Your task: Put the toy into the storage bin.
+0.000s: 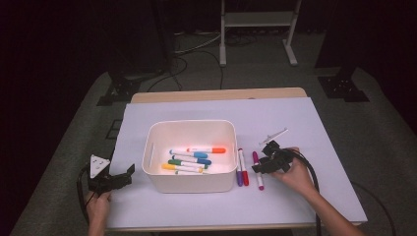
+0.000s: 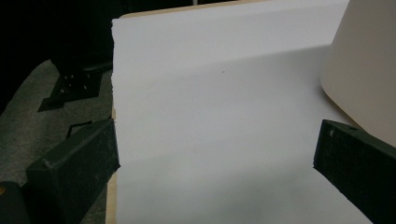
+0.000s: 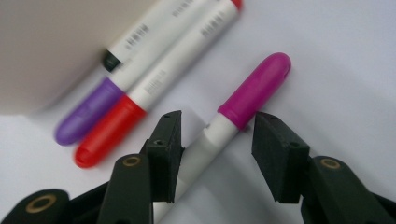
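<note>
High view: a white bin sits mid-desk w/ several markers inside (orange, blue, green, yellow caps). Just right of the bin, on the sheet, lie a purple marker and a red marker side by side, then the magenta marker a bit further right. A thin white pen-like item lies beyond, toward the far right. The desk is covered by a white sheet, wood edge showing at the back; grey carpet around it, black stand feet and a white frame behind, room dark. The right gripper is over the magenta marker's upper part, held by the right hand. The left gripper rests at the desk's left edge, just left of the bin, not touching it.

Left gripper view: the jaws stand wide apart w/ nothing between but white sheet; the bin's wall curves in at the right edge, near the right-hand jaw. Carpet and a stand foot at left.

Right gripper view: jaws apart, straddling the magenta marker about where cap meets white barrel (one jaw each side; contact not clear). Purple and red markers lie close alongside at left, against the bin wall.
</note>
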Demonstrator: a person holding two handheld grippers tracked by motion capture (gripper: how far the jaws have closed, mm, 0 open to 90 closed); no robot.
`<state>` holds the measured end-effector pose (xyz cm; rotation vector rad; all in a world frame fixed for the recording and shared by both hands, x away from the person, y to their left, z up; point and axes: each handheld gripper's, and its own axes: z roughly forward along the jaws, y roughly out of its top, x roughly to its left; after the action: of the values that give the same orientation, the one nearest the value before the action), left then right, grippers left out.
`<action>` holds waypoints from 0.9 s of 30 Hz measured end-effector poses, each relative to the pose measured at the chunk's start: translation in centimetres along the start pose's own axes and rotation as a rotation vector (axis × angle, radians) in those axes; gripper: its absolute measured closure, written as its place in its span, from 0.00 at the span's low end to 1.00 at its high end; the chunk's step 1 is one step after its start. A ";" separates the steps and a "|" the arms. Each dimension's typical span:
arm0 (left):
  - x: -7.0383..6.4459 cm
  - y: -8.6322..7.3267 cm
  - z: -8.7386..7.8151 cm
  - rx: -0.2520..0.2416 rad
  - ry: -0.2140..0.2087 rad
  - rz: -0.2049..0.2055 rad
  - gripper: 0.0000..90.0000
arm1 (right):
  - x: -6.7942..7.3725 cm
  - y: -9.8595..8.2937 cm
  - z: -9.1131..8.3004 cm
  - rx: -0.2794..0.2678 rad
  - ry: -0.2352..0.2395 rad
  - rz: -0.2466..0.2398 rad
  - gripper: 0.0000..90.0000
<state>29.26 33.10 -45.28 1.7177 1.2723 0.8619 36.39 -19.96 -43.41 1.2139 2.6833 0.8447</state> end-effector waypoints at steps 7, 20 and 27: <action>0.0 0.0 0.0 0.002 0.001 0.000 0.00 | -0.9 -1.3 -0.9 0.005 -0.100 0.007 0.74; 0.0 0.0 0.0 0.003 0.001 0.001 0.00 | -1.6 -1.5 -1.4 -0.008 -0.052 0.051 0.84; 0.0 0.0 0.0 0.003 0.001 0.001 0.00 | -1.4 -0.8 -2.9 -0.046 0.056 0.075 0.84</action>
<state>29.30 33.11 -45.28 1.7207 1.2743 0.8614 35.98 -22.70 -41.57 1.3070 2.6609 0.9588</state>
